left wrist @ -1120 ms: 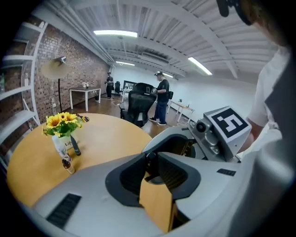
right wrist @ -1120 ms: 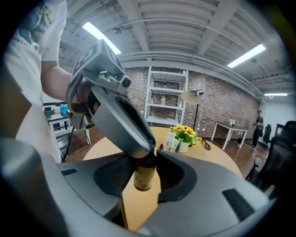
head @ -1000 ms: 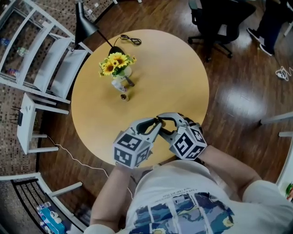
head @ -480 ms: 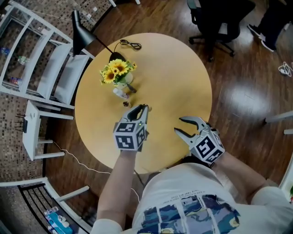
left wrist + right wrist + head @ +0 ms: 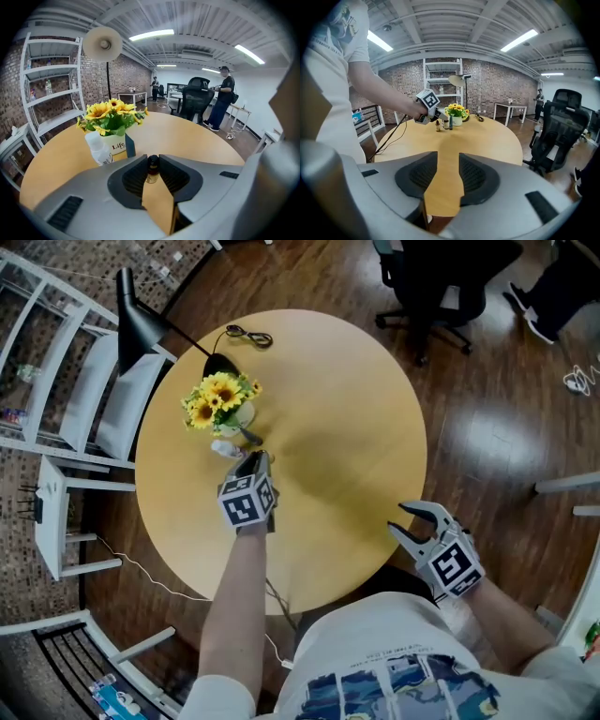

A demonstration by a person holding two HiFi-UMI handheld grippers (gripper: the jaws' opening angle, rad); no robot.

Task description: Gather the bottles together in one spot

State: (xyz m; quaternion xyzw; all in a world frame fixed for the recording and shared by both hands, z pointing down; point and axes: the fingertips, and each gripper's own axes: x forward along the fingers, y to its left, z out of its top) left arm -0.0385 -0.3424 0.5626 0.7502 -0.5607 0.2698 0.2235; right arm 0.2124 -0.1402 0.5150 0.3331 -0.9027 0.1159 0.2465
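Table [image 5: 337,409]: pale wood-look top, smooth, low sheen, soft glare near the middle. Floor [image 5: 506,427]: dark wood boards, glossy, bright reflections at right. My left gripper [image 5: 152,161] and right gripper [image 5: 448,164]: matt grey plastic shells; pads [image 5: 419,176] darker, ribbed, rubbery-looking. Small bottle [image 5: 152,169] just past my left jaws: shiny brown glass, dark cap. White bottle [image 5: 98,149] to its left: dull plastic. Shelf [image 5: 51,70], far left: white painted frame. Far wall [image 5: 497,93]: rough brick. Lamp shade [image 5: 136,320]: matt black.

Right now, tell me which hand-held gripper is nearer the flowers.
Left. The left hand-held gripper sits just below the flowers in the head view; the right hand-held gripper is far off at the table's near right edge.
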